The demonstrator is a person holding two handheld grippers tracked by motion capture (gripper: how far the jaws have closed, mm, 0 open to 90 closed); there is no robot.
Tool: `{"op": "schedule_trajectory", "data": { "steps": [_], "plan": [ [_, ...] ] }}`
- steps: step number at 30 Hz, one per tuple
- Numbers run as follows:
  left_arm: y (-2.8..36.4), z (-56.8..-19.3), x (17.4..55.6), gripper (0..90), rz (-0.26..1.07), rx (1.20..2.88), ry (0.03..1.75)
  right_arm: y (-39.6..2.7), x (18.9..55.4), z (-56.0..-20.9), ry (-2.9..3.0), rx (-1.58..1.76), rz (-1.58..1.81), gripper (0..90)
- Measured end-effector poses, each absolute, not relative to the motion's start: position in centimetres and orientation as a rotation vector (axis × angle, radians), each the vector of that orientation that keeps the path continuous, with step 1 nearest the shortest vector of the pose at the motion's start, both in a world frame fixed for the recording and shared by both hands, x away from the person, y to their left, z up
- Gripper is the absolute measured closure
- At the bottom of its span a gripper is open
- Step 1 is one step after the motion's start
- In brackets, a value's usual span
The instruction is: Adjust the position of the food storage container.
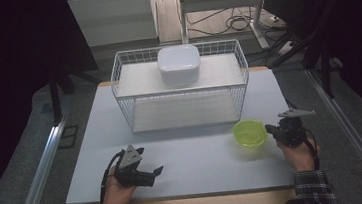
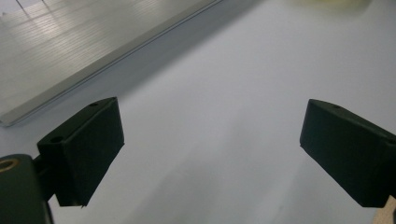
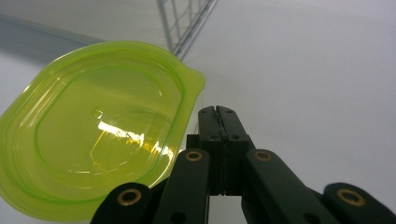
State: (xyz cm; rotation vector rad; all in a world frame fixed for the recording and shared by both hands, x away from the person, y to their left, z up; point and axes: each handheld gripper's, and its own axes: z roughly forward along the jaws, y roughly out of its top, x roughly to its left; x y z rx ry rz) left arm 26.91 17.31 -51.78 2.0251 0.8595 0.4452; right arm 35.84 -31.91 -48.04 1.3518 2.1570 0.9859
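Note:
A translucent lime-green bowl (image 1: 249, 133) sits upright on the white table (image 1: 194, 153), just in front of the right corner of the wire rack. My right gripper (image 1: 272, 130) is immediately right of it, jaws pressed together with nothing between them. In the right gripper view the shut jaw tips (image 3: 217, 112) lie beside the green bowl's (image 3: 93, 135) rim tab; whether they touch it is unclear. My left gripper (image 1: 154, 173) lies low near the table's front left, pointing right. Its jaws stand wide open (image 2: 210, 140) over bare table.
A white wire rack (image 1: 183, 92) stands at the back centre of the table, with a white lidded container (image 1: 179, 64) on its upper shelf. One corner of the rack (image 3: 187, 21) rises just beyond the bowl. Metal rails run along both sides of the table.

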Motion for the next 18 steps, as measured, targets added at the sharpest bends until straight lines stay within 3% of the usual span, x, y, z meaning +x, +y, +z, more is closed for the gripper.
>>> {"op": "schedule_trajectory", "data": {
  "steps": [18],
  "plan": [
    [17.2, -51.8, 26.9, 6.0, 0.445, 2.032, 0.856, -27.4, 35.6, -48.5, 2.285, 1.266, 1.048, 89.8]
  ]
}}
